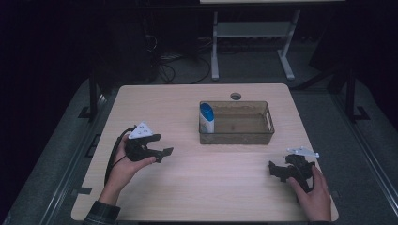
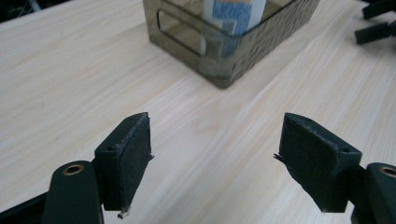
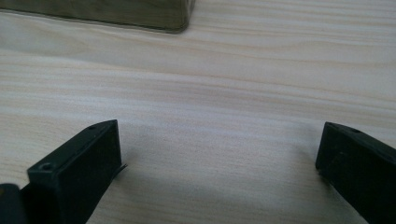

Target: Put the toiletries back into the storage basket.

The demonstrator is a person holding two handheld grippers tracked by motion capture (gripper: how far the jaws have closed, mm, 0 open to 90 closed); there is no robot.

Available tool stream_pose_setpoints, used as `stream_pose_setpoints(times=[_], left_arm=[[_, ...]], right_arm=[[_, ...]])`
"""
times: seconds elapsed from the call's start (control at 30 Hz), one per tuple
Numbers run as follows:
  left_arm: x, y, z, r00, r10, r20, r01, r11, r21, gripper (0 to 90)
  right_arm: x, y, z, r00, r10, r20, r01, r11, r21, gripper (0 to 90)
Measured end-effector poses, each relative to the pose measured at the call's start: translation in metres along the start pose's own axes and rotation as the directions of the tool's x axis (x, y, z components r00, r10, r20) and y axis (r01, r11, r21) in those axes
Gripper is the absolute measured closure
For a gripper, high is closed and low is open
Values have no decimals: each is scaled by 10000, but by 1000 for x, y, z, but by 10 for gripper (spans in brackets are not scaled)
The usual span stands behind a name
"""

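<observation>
A translucent brown bin [image 1: 237, 138] stands right of centre on the light wood table [image 1: 202, 187]. At the bin's left end a blue and white bottle [image 1: 207, 117] stands upright. My left gripper [image 1: 165, 153] hovers left of the bin, open and holding nothing. In the left gripper view the bin's corner and handle slot [image 2: 187, 42] lie ahead of the open left gripper [image 2: 215, 154], and the bottle [image 2: 233, 14] shows through the wall. My right gripper [image 1: 276, 171] rests low at the table's front right, open and holding nothing. In the right gripper view, bare wood lies between the wide-apart jaws of the right gripper [image 3: 219, 158], and the bin's corner [image 3: 116, 11] is at the top.
A round cable hole [image 1: 235, 96] sits near the table's far edge. Beyond the table a white desk frame [image 1: 253, 42] and loose cables [image 1: 173, 65] stand on the dark floor. The right gripper's jaws [image 2: 378, 23] appear in the top right corner of the left gripper view.
</observation>
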State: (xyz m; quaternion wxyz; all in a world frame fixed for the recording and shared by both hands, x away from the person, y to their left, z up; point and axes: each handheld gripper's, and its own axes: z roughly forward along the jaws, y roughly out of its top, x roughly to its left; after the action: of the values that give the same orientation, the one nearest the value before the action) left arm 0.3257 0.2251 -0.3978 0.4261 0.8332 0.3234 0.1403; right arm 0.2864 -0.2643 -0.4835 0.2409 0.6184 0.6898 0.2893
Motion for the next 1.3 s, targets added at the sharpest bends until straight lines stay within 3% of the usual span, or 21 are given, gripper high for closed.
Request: stream_pose_setpoints(times=[0.5,0.83,1.03,1.3], left_arm=[[-1,-53,-13,9978,-472,-472,510,9953,825,242],[-10,-78,-17,9963,-423,-741,523,9891,1374,241],[-12,-90,-18,9950,-596,-798,722,9834,1663,238],[-12,-100,-19,9939,-704,-854,836,9831,1630,236]], right_arm=[[0,0,0,10000,-8,-9,8,10000,3,0],[0,0,0,10000,-8,-8,8,10000,3,0],[0,0,0,10000,8,-12,-8,10000,-2,0],[0,0,0,10000,20,-10,-20,10000,3,0]])
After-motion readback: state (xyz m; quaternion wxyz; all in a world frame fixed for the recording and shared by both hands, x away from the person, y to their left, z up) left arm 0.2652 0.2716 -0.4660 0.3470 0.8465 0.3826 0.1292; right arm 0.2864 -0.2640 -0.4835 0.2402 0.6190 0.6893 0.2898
